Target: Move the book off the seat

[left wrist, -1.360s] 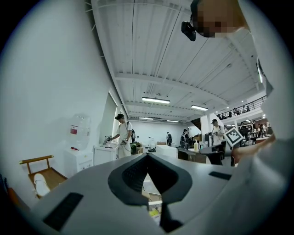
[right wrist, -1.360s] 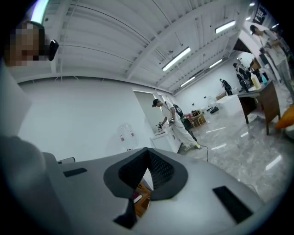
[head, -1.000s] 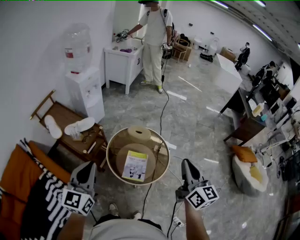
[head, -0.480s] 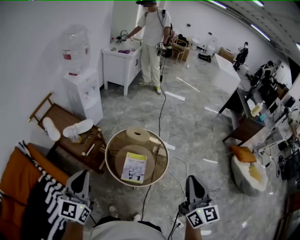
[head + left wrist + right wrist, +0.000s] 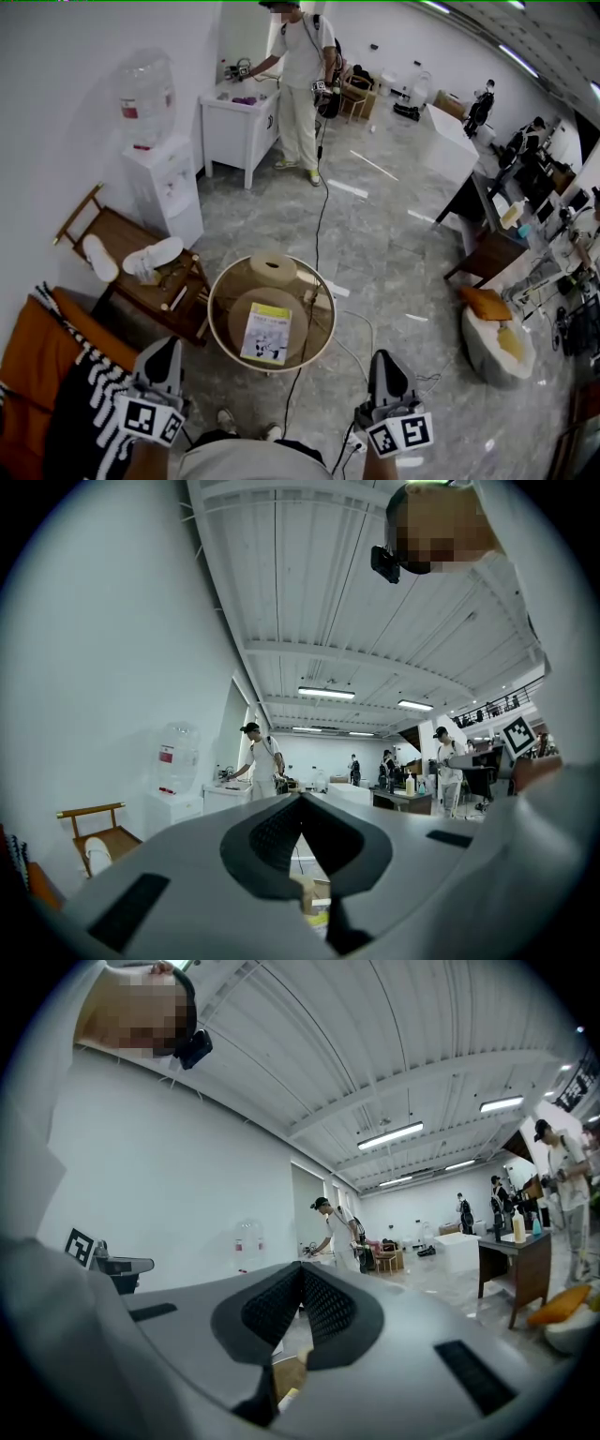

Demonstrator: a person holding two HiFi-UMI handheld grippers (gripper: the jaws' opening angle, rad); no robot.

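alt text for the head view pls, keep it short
A yellow and white book lies flat on a round cushioned seat. Nearer the camera, the left claw and right claw are held low on either side, both shut and empty, touching neither.

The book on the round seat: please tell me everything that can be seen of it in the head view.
The book looks like a thin, closed paperback. Its cover has a yellow band along the top, a white field below and a dark picture near the lower edge. It lies flat, cover up and slightly turned, on the tan seat pad of the round chair. Only the pad seems to touch it. The print is too small to read.
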